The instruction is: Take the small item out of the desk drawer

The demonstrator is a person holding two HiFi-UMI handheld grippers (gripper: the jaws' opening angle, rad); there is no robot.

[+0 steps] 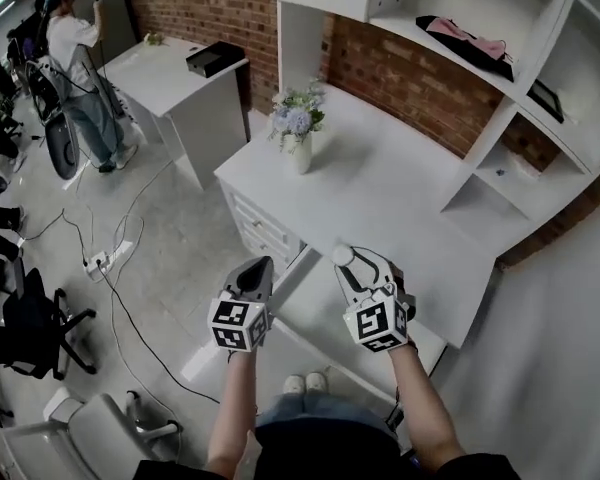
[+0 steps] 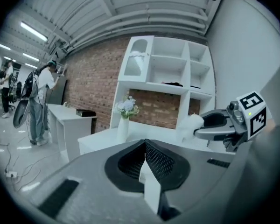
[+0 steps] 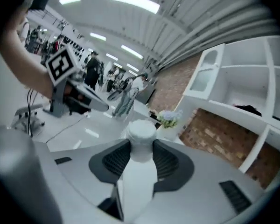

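Two grippers are hovering over the open drawer in head view, the right gripper lifting a white item beside the desk edge. Left gripper view: left gripper jaws are pressing together, empty. Right gripper view: jaws are clamping the item.

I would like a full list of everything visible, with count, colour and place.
desk: one, white, centre
open drawer: one, white, below desk front
vase of flowers: one, white, on desk
side table: one, white, rear left
box: one, black, on side table
power strip: one, white, on floor
person: one, white top, rear left
small item: one, white, in right hand-held gripper
left hand-held gripper: one, grey, shut, empty
right hand-held gripper: one, grey, shut on small item
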